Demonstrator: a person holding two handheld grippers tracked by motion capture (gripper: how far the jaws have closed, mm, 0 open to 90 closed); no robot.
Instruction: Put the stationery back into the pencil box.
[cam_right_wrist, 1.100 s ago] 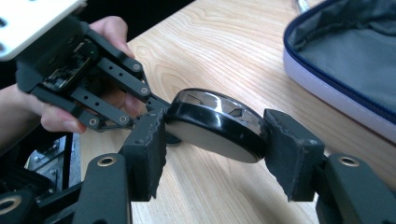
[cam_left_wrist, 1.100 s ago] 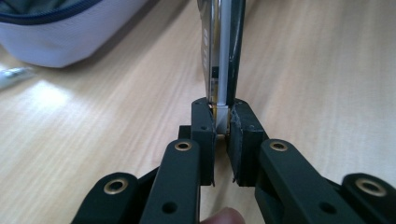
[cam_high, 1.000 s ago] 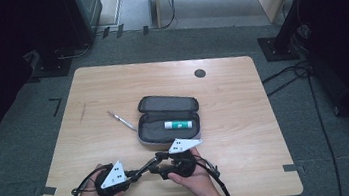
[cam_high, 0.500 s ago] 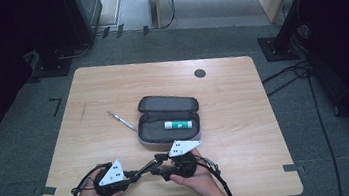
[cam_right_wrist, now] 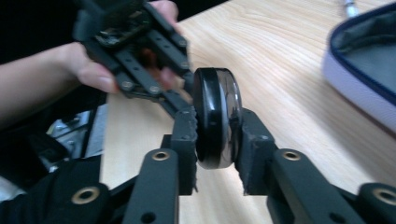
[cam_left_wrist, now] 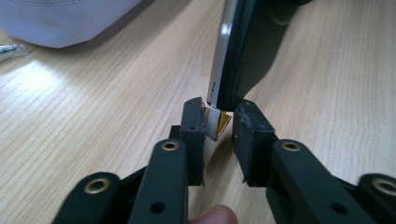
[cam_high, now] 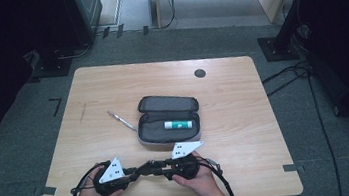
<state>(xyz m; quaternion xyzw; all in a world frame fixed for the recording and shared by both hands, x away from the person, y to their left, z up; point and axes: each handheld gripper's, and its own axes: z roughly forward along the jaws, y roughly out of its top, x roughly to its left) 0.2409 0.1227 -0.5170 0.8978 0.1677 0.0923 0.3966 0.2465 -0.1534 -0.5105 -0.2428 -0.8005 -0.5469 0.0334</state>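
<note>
Right gripper view: right hand-held gripper [cam_right_wrist: 217, 135] just closed, clamping black round disc [cam_right_wrist: 215, 116]; left hand-held gripper [cam_left_wrist: 219, 128] loosening beside disc edge.

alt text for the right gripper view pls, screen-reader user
The right gripper has just closed its fingers on a round black disc, held on edge above a wooden table. Behind it, a hand holds the left gripper near the disc; an open grey pencil case lies at right.

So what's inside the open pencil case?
The pencil case lies open, and a white and green glue stick rests in its front half. The back half looks bare. The front wall hides whatever sits low along that near edge.
</note>
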